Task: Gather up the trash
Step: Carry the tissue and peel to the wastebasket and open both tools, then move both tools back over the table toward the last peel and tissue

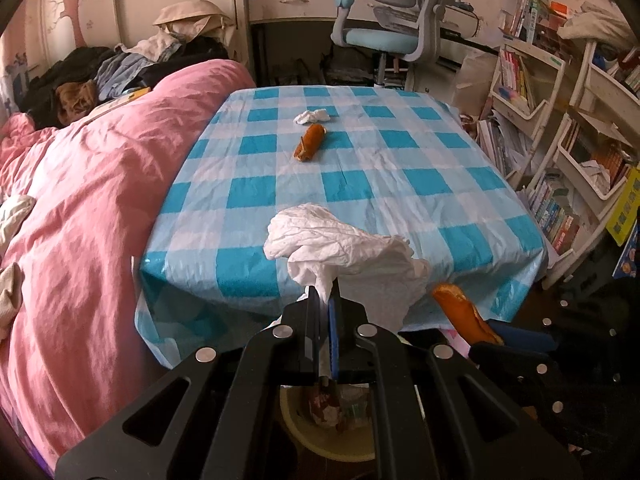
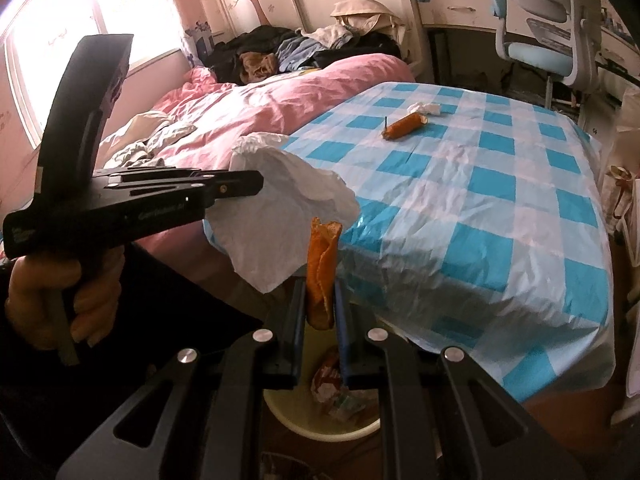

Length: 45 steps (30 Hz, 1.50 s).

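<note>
My left gripper is shut on a crumpled white tissue, held off the near edge of the checked table; it also shows in the right wrist view. My right gripper is shut on an orange peel, also seen in the left wrist view. Both hang above a cream trash bin holding wrappers; the bin shows under the left gripper too. On the table lie another orange peel roll and a small white tissue wad.
A bed with a pink duvet borders the table on the left, with clothes piled at its head. A blue desk chair stands beyond the table. Bookshelves line the right side.
</note>
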Available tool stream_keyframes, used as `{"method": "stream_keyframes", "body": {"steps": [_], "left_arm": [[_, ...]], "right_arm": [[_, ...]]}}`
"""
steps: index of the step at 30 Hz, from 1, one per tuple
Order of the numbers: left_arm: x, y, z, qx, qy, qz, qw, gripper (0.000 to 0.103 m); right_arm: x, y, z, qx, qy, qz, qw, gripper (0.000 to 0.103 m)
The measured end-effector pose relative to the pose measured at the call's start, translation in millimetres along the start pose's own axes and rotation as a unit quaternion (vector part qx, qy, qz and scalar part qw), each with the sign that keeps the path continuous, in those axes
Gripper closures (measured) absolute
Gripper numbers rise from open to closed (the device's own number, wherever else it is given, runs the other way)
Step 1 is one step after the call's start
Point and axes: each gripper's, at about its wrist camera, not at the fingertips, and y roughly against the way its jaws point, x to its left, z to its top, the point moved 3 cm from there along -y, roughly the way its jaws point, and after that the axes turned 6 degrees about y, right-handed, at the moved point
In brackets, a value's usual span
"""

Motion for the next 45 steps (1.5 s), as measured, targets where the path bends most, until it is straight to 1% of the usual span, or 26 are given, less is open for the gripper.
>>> {"method": "stream_keyframes", "body": {"steps": [12,18,19,21,23,24,25,26,27,28,29,31,32,34,36,39,45], "left_arm": [[-9,5,-22,0.013,-0.015,-0.001,0.9998,0.099],[-14,5,-36,0.029,-0.024,0.003,0.9993,0.099],[-15,4,-38,0.033,-0.025,0.004,0.9991,0.099],[-16,1,-44,0.047,-0.027,0.006,0.9985,0.098],[-16,-2,-48,0.057,-0.026,0.009,0.998,0.097],[-15,-3,-49,0.062,-0.023,0.008,0.9978,0.093],[-14,-3,-49,0.063,-0.02,0.008,0.9978,0.085],[-13,-2,-49,0.061,-0.016,0.011,0.998,0.08],[-12,-1,-48,0.056,-0.014,0.013,0.9982,0.073],[-11,0,-47,0.053,-0.012,0.014,0.9984,0.069],[-11,1,-47,0.05,-0.011,0.014,0.9986,0.068],[-10,3,-44,0.04,-0.008,0.018,0.999,0.06],[-9,4,-43,0.033,-0.006,0.021,0.9992,0.058],[-6,10,-37,0.01,0.001,0.029,0.9995,0.044],[-2,16,-29,-0.021,0.012,0.043,0.9988,0.037],[3,18,-16,-0.047,0.022,0.054,0.9972,0.036],[8,9,11,-0.061,0.031,0.065,0.9955,0.034]], "right_arm": [[10,-6,-12,0.024,0.006,0.002,1.0,0.088],[17,-17,-20,0.05,0.013,0.004,0.999,0.088],[18,-21,-22,0.06,0.016,0.003,0.998,0.088],[18,-25,-25,0.074,0.016,0.003,0.997,0.087],[18,-29,-28,0.086,0.017,-0.006,0.996,0.08],[18,-30,-29,0.089,0.015,-0.008,0.996,0.073],[17,-30,-30,0.09,0.013,-0.008,0.996,0.069],[16,-29,-31,0.09,0.011,-0.01,0.996,0.068],[16,-28,-32,0.088,0.009,-0.013,0.996,0.064],[15,-27,-32,0.087,0.007,-0.014,0.996,0.06],[14,-28,-33,0.087,0.007,-0.015,0.996,0.059],[13,-27,-33,0.085,0.005,-0.018,0.996,0.057],[12,-27,-33,0.084,0.004,-0.02,0.996,0.056],[11,-27,-33,0.081,0.002,-0.025,0.996,0.052],[9,-26,-30,0.076,0.0,-0.033,0.997,0.049],[6,-23,-25,0.06,-0.002,-0.05,0.997,0.046],[-4,-11,-6,0.014,0.004,-0.09,0.996,0.038]]}}
